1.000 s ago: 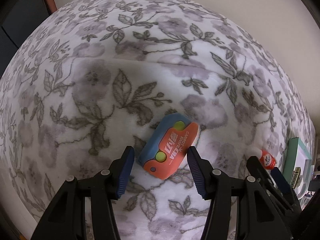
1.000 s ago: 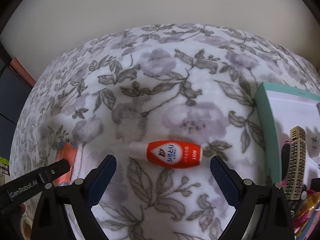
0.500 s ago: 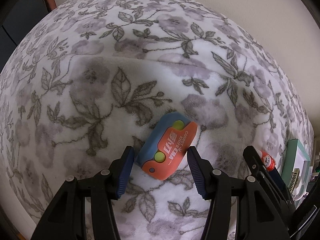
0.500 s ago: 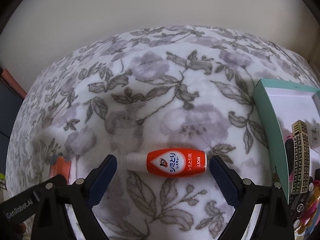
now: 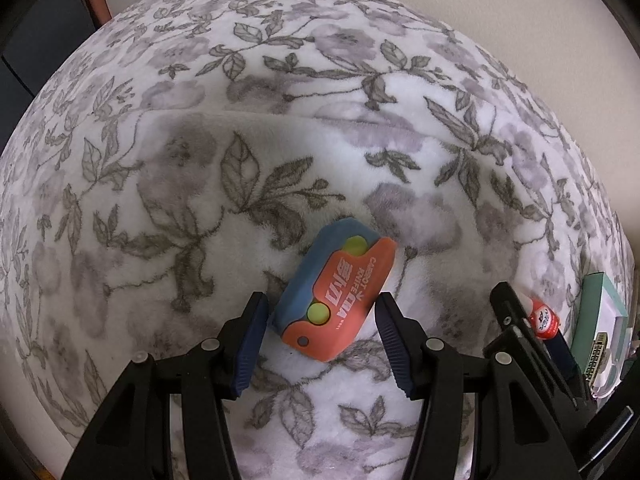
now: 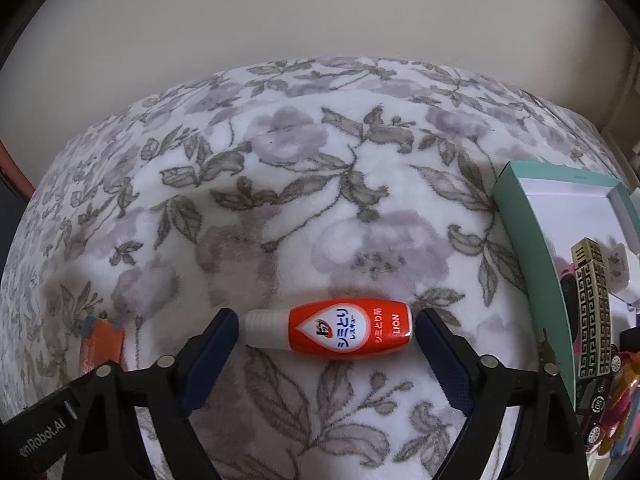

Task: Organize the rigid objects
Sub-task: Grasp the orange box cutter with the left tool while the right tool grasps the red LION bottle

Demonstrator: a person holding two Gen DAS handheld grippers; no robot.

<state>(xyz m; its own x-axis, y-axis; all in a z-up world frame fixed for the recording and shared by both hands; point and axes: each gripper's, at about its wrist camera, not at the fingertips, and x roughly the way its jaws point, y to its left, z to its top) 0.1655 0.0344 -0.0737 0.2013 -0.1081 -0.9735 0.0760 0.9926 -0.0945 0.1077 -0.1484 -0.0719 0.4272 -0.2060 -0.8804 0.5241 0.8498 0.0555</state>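
An orange and blue carrot knife toy (image 5: 336, 296) lies on the floral blanket between the fingers of my left gripper (image 5: 320, 312), which is open around it with small gaps on both sides. A small orange bottle with a white cap (image 6: 340, 334) lies on its side between the fingers of my right gripper (image 6: 324, 328), which is open with both pads close to its ends. The bottle also shows at the right of the left wrist view (image 5: 542, 320), and the knife toy at the left of the right wrist view (image 6: 100, 344).
A teal-rimmed white box (image 6: 520, 216) stands at the right with a gold patterned block (image 6: 592, 300) and colourful toy cars (image 6: 604, 412) in it. The floral blanket (image 5: 200, 160) covers the surface. A plain wall is behind.
Both grippers have moved forward and lower, so the knife toy and the bottle now sit between their fingers. The right gripper's fingers have narrowed toward the bottle's ends.
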